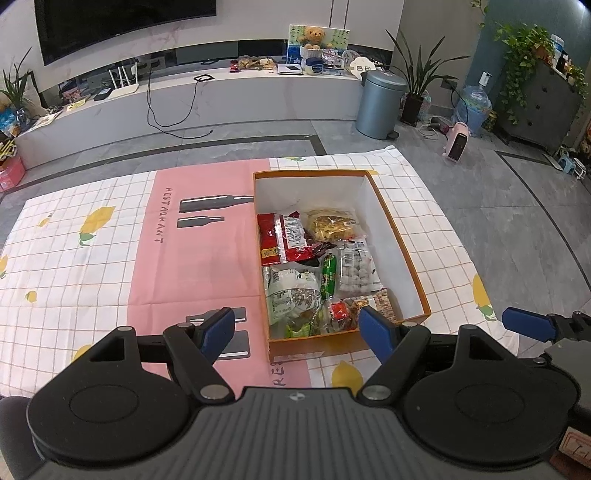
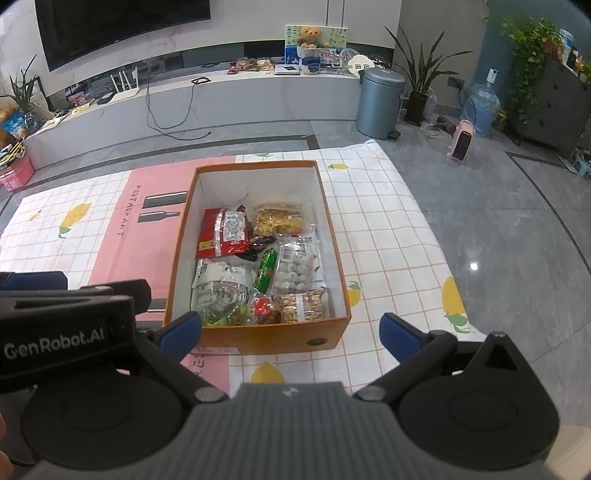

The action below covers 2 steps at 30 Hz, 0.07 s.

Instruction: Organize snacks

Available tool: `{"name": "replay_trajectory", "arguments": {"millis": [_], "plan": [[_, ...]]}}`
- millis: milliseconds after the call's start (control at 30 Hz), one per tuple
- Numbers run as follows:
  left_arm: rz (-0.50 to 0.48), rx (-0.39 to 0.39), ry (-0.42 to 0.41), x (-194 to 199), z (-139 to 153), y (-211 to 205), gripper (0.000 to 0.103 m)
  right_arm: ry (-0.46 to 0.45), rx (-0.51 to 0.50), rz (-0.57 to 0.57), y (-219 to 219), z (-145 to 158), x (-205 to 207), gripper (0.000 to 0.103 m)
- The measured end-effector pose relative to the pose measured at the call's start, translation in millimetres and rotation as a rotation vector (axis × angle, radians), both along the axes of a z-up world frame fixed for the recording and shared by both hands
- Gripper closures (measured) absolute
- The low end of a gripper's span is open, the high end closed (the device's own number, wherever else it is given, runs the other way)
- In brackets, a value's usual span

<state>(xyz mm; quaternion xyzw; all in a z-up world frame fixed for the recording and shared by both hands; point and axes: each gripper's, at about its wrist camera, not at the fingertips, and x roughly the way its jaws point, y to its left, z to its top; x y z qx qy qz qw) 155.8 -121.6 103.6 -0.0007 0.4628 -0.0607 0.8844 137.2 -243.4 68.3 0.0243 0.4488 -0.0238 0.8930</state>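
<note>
Grey tiled floor [image 1: 480,206], wall-mounted television [image 1: 122,26]

Snack packets [image 2: 258,258] inside orange box [image 2: 273,338]

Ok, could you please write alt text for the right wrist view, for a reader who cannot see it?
An orange box full of snack packets, among them a red bag and a green tube, sits on a checked lemon-print cloth. The right hand-held gripper is open in front of it, holding nothing.
</note>
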Motion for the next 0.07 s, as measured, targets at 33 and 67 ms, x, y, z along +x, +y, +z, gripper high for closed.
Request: {"name": "replay_trajectory", "arguments": {"millis": [33, 67], "plan": [[0.001, 0.000, -0.001, -1.2, 0.1, 0.0, 0.013, -0.002, -0.001, 0.002, 0.9, 0.5, -1.2, 0.003], [0.003, -0.001, -0.003, -2.4, 0.6, 0.9, 0.013, -0.003, -0.003, 0.004, 1.9, 1.1, -2.5, 0.003]]}}
